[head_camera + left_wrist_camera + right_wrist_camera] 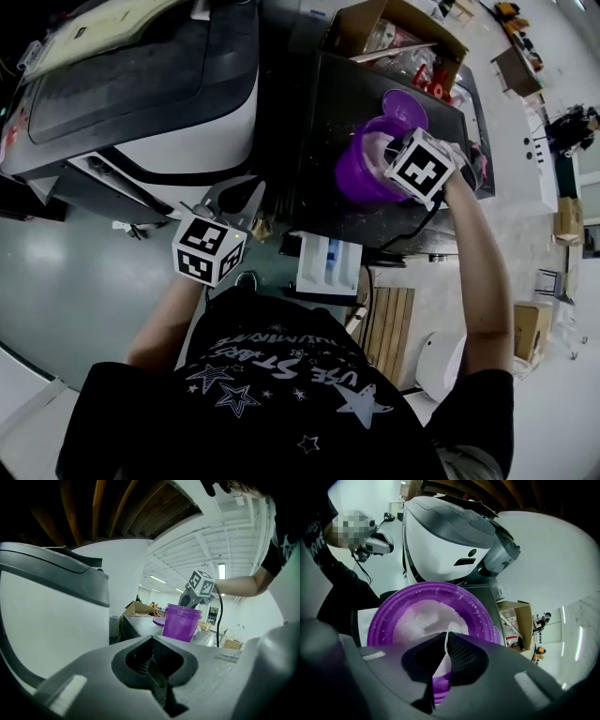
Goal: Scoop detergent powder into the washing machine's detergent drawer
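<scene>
Detergent powder (423, 615) in purple tub (378, 623) near box (513, 616), right fingers (465, 652) pinching maybe scoop (442, 665), left fingers (165, 654) together

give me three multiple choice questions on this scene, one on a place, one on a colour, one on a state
1. Where does the purple bucket stand?
A on the floor
B on the dark top
C inside the cardboard box

2. What colour is the powder in it?
A blue
B white
C green

3. How is the left gripper?
A shut, empty
B wide open
C shut on a cloth

Answers: B, the head view shows the bucket resting on the dark top; B, the right gripper view shows white powder inside; A, its jaws meet with nothing between them.
</scene>
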Demonstrator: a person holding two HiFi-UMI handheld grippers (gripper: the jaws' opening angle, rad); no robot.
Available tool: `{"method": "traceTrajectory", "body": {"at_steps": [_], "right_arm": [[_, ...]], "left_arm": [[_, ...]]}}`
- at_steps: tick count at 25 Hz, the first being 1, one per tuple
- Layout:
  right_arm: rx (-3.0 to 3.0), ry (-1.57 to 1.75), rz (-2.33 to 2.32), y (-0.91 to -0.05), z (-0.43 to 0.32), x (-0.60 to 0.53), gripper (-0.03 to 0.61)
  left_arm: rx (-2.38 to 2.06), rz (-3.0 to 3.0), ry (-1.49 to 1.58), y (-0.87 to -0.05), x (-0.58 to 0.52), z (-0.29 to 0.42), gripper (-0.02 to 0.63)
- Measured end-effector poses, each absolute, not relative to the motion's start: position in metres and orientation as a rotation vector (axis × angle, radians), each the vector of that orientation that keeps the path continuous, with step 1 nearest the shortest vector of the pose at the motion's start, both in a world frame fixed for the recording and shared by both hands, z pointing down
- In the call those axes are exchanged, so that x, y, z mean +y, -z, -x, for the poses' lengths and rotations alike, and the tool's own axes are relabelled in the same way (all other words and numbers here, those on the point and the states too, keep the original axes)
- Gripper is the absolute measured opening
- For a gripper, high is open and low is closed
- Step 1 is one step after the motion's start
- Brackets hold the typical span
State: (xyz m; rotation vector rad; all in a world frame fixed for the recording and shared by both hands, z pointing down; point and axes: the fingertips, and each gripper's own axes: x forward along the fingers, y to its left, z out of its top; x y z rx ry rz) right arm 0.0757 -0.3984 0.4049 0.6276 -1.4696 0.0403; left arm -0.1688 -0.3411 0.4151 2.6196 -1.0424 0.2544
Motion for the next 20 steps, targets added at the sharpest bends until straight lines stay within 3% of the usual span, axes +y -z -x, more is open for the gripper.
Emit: {"method": "traceTrajectory", "body": {"at_steps": [20], "right_arm": [[-1.675, -0.493, -0.546, -0.406, -0.064, -0.379, 0.037]], "left_arm": [[-1.047, -2.602, -0.265, -0.424, -0.318, 0.175, 0.000]]}}
